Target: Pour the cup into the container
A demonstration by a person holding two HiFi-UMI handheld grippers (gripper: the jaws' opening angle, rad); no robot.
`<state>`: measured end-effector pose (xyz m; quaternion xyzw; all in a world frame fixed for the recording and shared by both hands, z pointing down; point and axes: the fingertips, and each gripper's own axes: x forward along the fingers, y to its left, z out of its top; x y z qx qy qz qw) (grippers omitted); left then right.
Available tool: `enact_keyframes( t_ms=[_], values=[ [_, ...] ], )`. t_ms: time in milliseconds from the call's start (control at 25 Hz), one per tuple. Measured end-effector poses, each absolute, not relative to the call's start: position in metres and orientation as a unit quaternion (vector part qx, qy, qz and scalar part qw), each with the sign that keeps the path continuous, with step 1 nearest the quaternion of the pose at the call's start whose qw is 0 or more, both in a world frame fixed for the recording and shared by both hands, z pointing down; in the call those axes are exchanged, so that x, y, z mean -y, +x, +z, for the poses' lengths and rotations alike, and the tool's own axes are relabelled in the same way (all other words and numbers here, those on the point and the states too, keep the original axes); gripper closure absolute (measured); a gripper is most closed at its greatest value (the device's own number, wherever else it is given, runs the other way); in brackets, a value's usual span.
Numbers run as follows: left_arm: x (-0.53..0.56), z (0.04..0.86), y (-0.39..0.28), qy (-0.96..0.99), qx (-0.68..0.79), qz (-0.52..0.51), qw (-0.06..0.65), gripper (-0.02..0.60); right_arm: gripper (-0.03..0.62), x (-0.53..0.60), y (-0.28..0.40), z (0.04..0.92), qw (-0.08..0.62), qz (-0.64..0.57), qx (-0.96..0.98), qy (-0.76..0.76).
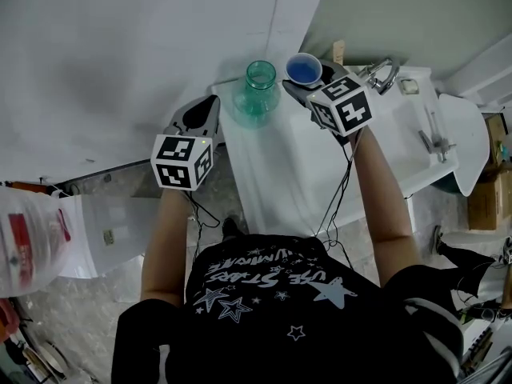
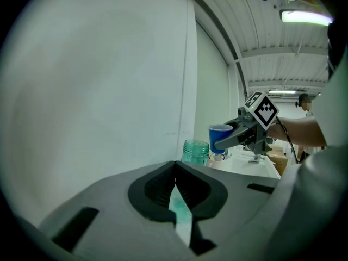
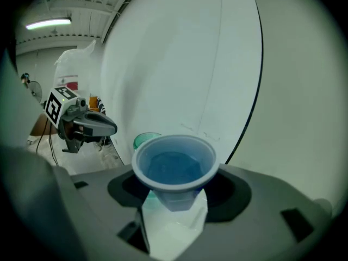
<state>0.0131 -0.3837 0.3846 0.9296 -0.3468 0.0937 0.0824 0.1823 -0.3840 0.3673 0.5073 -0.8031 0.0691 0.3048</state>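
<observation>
**Blue cup held upright just beside the green jar**

The right hand-held gripper [image 1: 310, 78] has its two jaws spread wide and pressed against the sides of the blue cup [image 1: 304, 69]. The right gripper view shows the cup sitting between the pads with its mouth up and level. The cup's inside looks blue, and what it holds cannot be told apart from the cup's own colour. The cup is off the counter [image 1: 288, 174], just to the right of the container [image 1: 258, 88]. The container is a clear green glass jar with an open mouth, standing upright near the counter's far left corner, close to the white wall [image 1: 120, 46]. In the left gripper view the cup's rim sits higher than the jar's rim, and the two show side by side without touching.

The left hand-held gripper [image 1: 206, 109] has its jaws closed to a point with nothing between them. It hangs just off the counter's left edge, near the jar, with its tips aimed toward it. A metal tap [image 1: 384, 74] stands farther right on the counter, behind the right hand-held gripper
</observation>
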Motion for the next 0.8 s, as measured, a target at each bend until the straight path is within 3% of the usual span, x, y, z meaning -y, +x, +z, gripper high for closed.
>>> enact_keyframes(
  t_ms=[800],
  values=[
    [0.393,0.399,0.011,0.931,0.339,0.089,0.103,0.569,0.315,0.401,0.178,0.381,0.420,0.023,0.767,0.484]
  ],
)
